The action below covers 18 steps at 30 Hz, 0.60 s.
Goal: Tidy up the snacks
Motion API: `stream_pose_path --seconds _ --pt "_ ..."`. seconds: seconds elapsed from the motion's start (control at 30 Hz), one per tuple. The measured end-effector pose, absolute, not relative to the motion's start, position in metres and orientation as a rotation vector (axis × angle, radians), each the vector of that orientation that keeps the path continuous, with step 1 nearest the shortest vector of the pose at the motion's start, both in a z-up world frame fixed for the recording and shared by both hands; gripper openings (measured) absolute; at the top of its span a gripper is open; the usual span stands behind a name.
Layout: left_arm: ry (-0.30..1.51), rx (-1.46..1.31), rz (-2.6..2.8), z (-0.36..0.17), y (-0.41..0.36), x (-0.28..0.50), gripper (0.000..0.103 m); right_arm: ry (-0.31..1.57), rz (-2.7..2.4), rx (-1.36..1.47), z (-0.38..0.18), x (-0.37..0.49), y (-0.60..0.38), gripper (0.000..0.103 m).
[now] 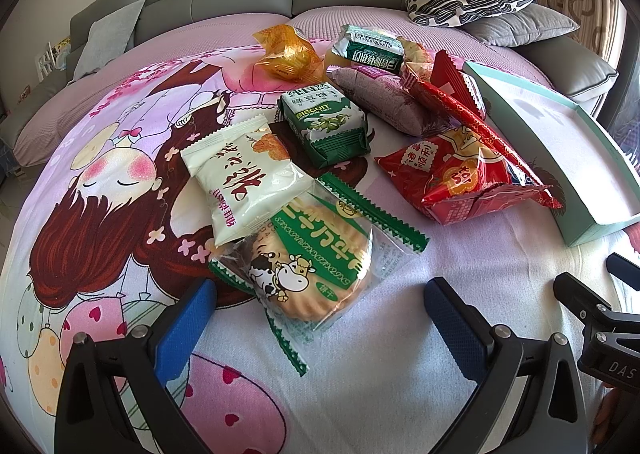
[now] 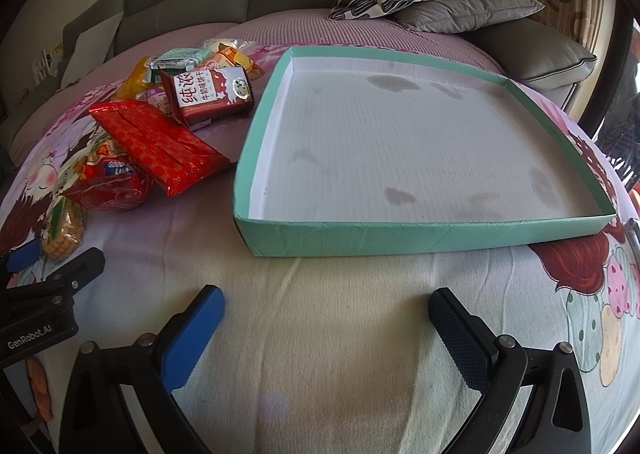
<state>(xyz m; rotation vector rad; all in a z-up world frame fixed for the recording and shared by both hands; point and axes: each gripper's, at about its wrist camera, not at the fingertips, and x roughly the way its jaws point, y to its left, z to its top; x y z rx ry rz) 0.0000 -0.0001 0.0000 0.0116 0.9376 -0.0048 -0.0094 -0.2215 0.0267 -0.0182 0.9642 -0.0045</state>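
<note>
Claw, left: left claw point(image 1: 320, 310) stands wide apart with nothing between its blue pads, low over the printed cartoon bedsheet point(image 1: 100, 190), just before the round biscuit in a clear green-edged wrapper point(image 1: 312, 270).
Claw, right: right claw point(image 2: 326, 318) is also released and empty, above bare sheet in front of the shallow mint-green cardboard tray point(image 2: 400, 234).
Tray: white floor with some dark stains, no snack inside; it lies on the bed to the right of the pile.
Snacks: all lie loose on the bed, among them the white pillow packet with red characters point(image 1: 244, 182), the green biscuit block point(image 1: 328, 126), the red foil bag point(image 1: 460, 178), the long red patterned packet point(image 2: 160, 142), the dark red milk-biscuit pack point(image 2: 208, 94) and the orange candy wrapper point(image 1: 288, 52).
Done: nothing yet, as I judge; no packet is sorted.
Left: every snack must go into the tray; the round biscuit is nearest to the left claw.
</note>
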Motion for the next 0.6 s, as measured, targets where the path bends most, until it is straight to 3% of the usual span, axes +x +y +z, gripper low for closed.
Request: stream_pose_path --seconds 0.6 --pt "0.937 0.016 -0.003 0.0001 0.0000 -0.0001 0.103 0.956 -0.005 -0.018 0.0253 -0.0124 -0.2214 0.103"
